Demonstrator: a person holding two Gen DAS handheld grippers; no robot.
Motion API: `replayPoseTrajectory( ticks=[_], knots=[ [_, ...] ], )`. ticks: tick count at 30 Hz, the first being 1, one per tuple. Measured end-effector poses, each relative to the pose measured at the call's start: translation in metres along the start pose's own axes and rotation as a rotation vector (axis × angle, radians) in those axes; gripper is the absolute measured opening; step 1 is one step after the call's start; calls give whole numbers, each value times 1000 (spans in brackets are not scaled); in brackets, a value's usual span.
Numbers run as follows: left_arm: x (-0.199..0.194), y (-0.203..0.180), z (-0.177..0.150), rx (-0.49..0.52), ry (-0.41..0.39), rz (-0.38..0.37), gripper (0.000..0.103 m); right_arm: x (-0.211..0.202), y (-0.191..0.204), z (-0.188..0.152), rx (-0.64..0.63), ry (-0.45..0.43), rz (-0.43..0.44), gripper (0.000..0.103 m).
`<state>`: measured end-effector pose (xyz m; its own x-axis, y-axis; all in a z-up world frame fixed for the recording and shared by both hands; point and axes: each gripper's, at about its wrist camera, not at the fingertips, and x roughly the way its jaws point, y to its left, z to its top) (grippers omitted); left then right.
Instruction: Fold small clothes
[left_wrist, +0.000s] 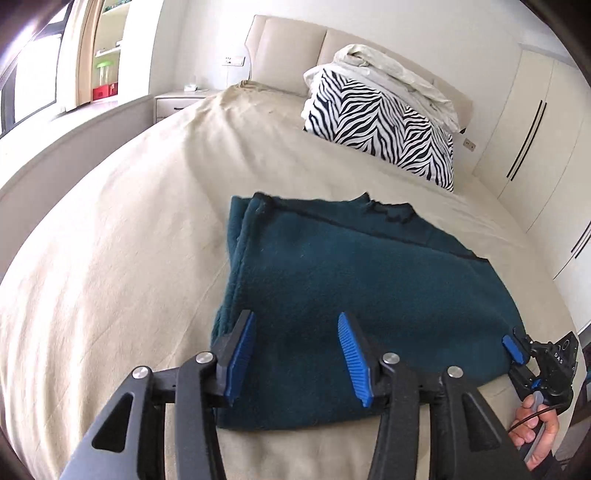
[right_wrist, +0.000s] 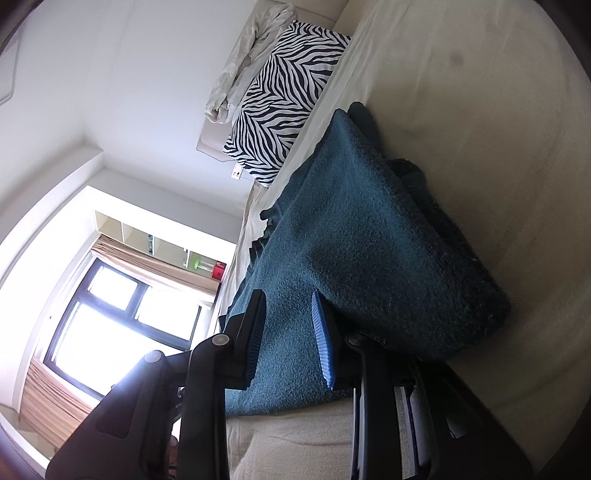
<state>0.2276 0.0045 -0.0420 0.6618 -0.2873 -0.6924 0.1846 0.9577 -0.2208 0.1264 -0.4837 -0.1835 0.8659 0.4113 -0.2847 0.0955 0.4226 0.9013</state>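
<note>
A dark teal fleece garment (left_wrist: 351, 280) lies folded on the beige bed sheet (left_wrist: 122, 236). My left gripper (left_wrist: 295, 354) is open, its blue pads (left_wrist: 240, 356) spread above the garment's near left edge, nothing between them. My right gripper (left_wrist: 513, 349) shows at the garment's near right corner in the left wrist view. In the right wrist view, rolled on its side, the right gripper (right_wrist: 290, 339) is open with the teal garment (right_wrist: 369, 236) between its pads; one finger (right_wrist: 323, 343) is under the fabric's edge.
A zebra-print pillow (left_wrist: 380, 125) with a pale folded cover (left_wrist: 391, 70) on top leans on the headboard. A nightstand (left_wrist: 177, 101) and window are at left, wardrobe doors (left_wrist: 532, 129) at right. A hand (left_wrist: 535, 432) holds the right gripper.
</note>
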Motion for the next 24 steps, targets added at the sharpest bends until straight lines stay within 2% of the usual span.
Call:
replayPoseTrajectory(
  ticks=[2,4,6,9,12,14,16,18,24],
  knots=[
    [5,-18,14,40,-28,-23,62,0,1,0,-6,1,-3,25],
    [23,-32,25,55,-30,-35,62,-1,1,-2,-8,1,-5,25],
    [52,-42,29,55,20,-33,62,-2,1,-2,-6,1,-3,25],
    [101,-44,18,52,132,21,62,-3,1,-1,-3,1,-3,25],
    [103,-40,-1,77,51,15,66,-4,2,-1,-1,6,-11,25],
    [103,-42,-4,90,36,20,66,-5,3,1,10,17,-20,26],
    [104,-39,-4,78,37,3,66,-12,3,3,33,12,-31,31],
    [104,-36,-5,70,28,-11,66,-24,5,6,42,-10,-73,43],
    [105,-34,-5,58,16,-31,66,-90,23,7,68,-126,-208,59]
  ],
)
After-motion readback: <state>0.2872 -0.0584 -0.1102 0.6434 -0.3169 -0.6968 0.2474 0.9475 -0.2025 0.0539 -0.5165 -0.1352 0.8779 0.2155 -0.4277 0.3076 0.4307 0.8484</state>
